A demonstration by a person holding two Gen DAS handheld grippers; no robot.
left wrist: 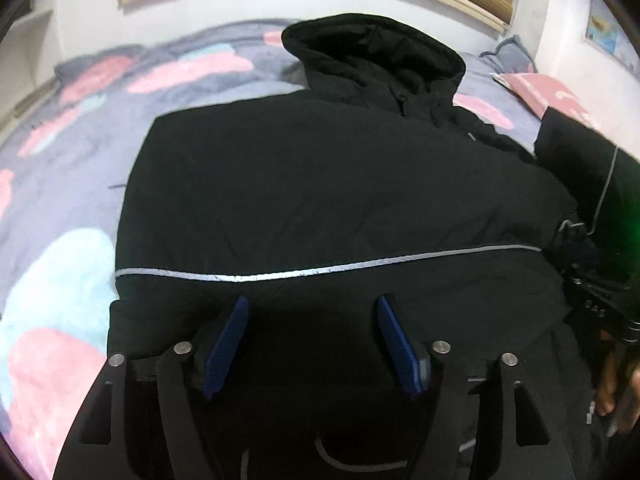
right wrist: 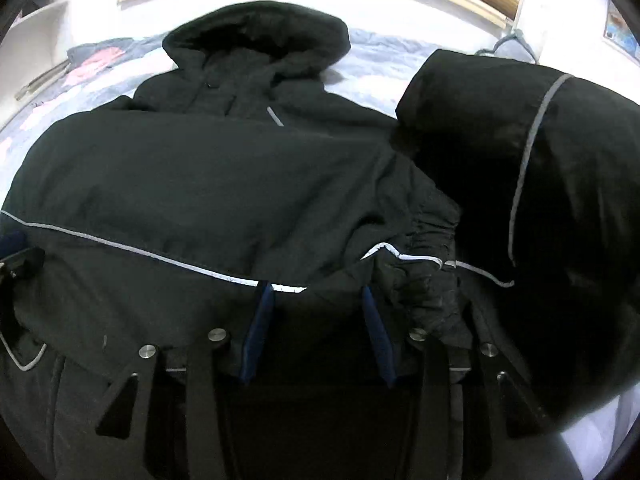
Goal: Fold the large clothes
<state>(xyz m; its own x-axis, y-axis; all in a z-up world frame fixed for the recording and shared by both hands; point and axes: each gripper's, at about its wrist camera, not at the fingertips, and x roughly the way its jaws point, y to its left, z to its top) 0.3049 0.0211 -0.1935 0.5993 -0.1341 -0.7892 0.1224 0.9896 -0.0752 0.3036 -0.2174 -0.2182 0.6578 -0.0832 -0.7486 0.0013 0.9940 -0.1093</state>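
We see a black hooded jacket (left wrist: pixel 320 184) spread over a bed with a grey, pink and pale-blue blanket (left wrist: pixel 60 184), its hood (left wrist: pixel 372 56) toward the headboard. Starting at the left, our left gripper (left wrist: pixel 312 304) hangs just above the jacket's lower part, below the grey reflective stripe (left wrist: pixel 280 274); its blue pads (left wrist: pixel 230 344) stand wide apart and grasp nothing. Further right, our right gripper (right wrist: pixel 316 292) also has its jaws spread, the fingertips reaching the stripe near a gathered cuff (right wrist: pixel 424 240); whether cloth sits between them we cannot tell. A sleeve (right wrist: pixel 520 184) lies bunched at far right.
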